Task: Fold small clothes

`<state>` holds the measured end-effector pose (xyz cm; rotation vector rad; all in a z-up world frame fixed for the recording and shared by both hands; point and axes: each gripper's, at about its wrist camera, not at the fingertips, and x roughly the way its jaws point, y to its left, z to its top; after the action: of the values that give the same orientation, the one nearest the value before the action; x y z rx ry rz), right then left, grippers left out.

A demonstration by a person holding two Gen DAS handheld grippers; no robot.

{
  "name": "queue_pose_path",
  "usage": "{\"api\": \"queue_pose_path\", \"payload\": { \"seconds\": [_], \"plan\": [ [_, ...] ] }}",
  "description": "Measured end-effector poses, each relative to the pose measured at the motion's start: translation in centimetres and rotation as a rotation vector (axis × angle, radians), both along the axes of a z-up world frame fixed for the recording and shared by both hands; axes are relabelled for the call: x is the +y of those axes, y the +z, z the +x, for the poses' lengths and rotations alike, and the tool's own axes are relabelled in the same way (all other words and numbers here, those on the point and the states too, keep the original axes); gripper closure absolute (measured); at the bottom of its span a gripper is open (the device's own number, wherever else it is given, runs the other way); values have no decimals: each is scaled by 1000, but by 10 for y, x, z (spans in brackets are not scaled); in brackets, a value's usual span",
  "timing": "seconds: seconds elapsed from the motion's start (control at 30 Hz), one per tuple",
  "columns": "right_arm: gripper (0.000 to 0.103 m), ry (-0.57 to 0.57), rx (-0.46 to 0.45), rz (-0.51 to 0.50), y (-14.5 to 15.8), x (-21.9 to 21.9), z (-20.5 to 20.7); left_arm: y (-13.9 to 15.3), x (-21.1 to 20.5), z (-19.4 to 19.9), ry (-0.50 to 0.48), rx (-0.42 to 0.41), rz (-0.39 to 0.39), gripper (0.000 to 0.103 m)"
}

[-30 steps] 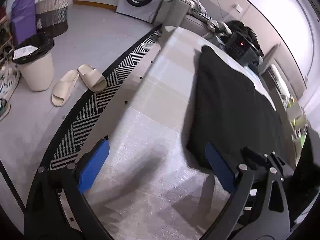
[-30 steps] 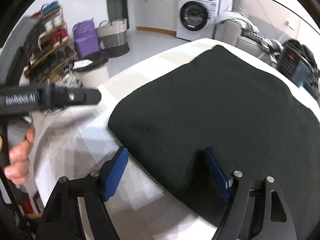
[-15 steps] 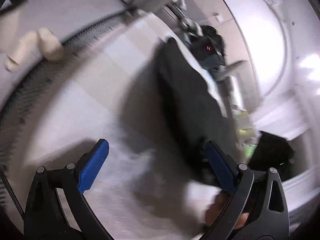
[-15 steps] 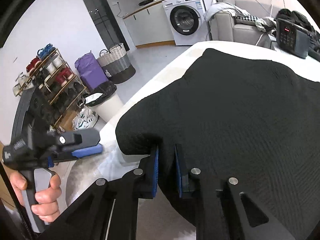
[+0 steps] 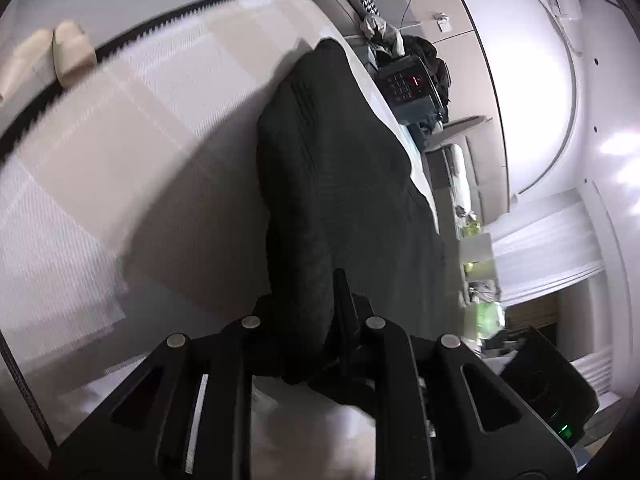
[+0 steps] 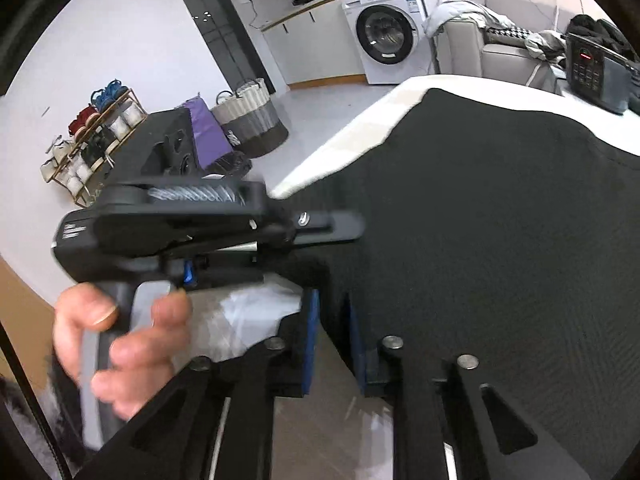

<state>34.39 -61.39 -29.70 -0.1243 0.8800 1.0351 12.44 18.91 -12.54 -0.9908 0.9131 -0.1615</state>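
We've both grippers on the near edge of the black knit garment [image 6: 500, 240] now. A sec ago the left gripper [image 5: 320, 320] stood wide over the cloth-covered table [image 5: 120, 140]; its jaws have just been closing and it now pinches a bunched fold of the garment at the near left corner. The right gripper [image 6: 334, 332] went narrow a bit earlier, then eased open a touch; the garment's edge sits between its blue pads [image 6: 310, 336], gripped, near as we can tell. That means both near corners are in hand, so we judge we're set to lift & fold away from us. The rest of the garment lies flat on the table. Further off: a lined bin [image 6: 236, 164], contents not visible; a woven basket [image 6: 252, 116], inside hidden; a shoe rack [image 6: 92, 132] w/ shoes; a washing machine [image 6: 384, 32], door shut.
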Motion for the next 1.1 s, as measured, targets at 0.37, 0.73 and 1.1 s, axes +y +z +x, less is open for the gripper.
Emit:
{"api": "queue_pose_path", "payload": {
  "seconds": [0.37, 0.73, 1.1],
  "plan": [
    [70, -370, -183, -223, -26, -74, 38, 46, -24, 13, -6, -102, 185, 95],
    [67, -414, -134, -132, -9, -114, 43, 135, -92, 38, -182, -324, 295, 97],
    [60, -835, -147, -123, 15, -290, 35, 155, -355, 98, -767, -419, 244, 96]
  ]
}}
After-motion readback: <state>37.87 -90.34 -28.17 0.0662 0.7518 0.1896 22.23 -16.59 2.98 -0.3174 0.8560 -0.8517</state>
